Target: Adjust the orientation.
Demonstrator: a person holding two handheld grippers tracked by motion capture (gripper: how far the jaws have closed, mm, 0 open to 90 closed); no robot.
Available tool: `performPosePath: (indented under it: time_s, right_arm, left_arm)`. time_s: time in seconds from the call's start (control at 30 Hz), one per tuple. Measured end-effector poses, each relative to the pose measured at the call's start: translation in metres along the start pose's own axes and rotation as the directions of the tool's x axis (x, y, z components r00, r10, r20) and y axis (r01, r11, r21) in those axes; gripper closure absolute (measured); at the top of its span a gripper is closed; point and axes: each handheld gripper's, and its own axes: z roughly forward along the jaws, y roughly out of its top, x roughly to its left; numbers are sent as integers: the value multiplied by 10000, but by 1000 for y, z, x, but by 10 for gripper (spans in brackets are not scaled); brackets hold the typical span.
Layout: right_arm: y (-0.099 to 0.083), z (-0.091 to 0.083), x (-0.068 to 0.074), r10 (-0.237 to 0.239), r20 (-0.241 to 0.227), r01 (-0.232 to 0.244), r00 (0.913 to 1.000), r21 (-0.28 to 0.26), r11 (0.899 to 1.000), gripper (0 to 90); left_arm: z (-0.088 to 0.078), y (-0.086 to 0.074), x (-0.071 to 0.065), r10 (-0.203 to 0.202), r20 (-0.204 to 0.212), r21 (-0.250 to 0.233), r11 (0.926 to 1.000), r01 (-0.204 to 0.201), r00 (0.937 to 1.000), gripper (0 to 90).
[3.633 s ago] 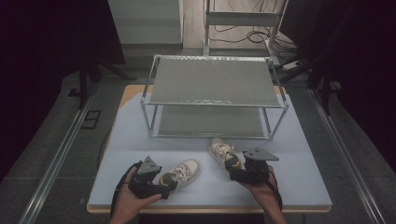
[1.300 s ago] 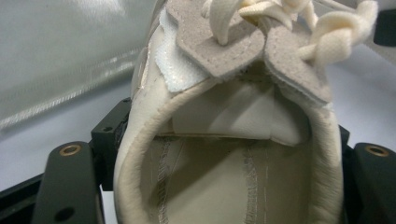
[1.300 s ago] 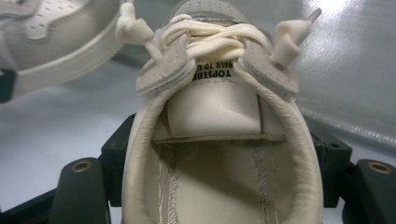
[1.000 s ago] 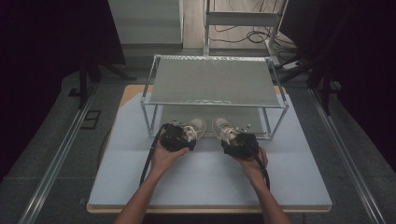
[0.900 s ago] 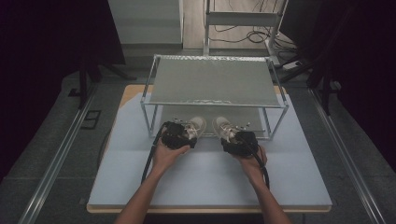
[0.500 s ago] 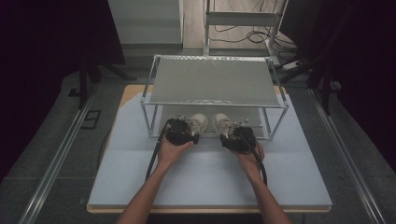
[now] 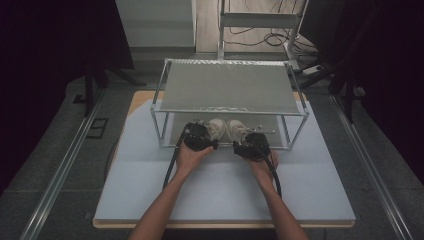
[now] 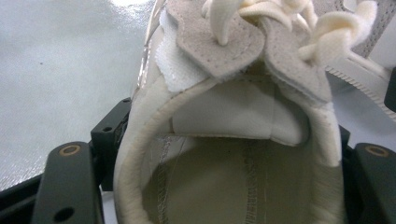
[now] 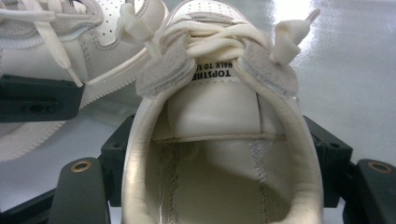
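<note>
Two cream sneakers with beige suede patches sit side by side on the lower shelf of a metal rack (image 7: 229, 88). My left gripper (image 7: 203, 135) is shut on the left sneaker (image 7: 217, 125) at its heel. In the left gripper view its black fingers (image 8: 70, 184) flank the collar of that sneaker (image 8: 233, 107). My right gripper (image 7: 248, 143) is shut on the right sneaker (image 7: 236, 128) in the same way. In the right gripper view, the right sneaker (image 9: 224, 116) fills the jaws, and the left sneaker (image 9: 70, 42) lies at the upper left. The toes point away from me.
The rack has a mesh top shelf and thin posts (image 7: 155, 120) at its corners, standing on a pale blue table (image 7: 225, 190). Cables trail from both grippers along the forearms. Dark floor and rails (image 7: 55, 180) flank the table.
Both hands have moved forward, away from the table's front edge, carrying the sneakers further under the rack's top shelf. The sneakers now sit closer together.
</note>
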Motion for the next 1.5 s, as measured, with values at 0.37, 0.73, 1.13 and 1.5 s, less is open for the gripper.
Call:
performPosePath:
  time_s: [0.37,0.73,1.13,1.5]
  right_arm:
    - [2,15,-2,200,284,-207,9994,250,9995,289]
    - [-3,25,1,292,412,-316,9987,591,9977,277]
    - [-1,12,2,166,239,-170,9996,199,9997,237]
    - [-12,-16,-7,118,-215,-124,9997,-318,9994,260]
  left_arm:
    - [18,3,-5,-477,-231,187,9987,481,9986,271]
    - [22,2,-6,-661,-355,244,9975,670,9972,262]
    - [2,-5,-1,-457,126,-223,9987,460,9989,206]
    - [-26,-31,9,-663,687,-748,9946,714,9954,229]
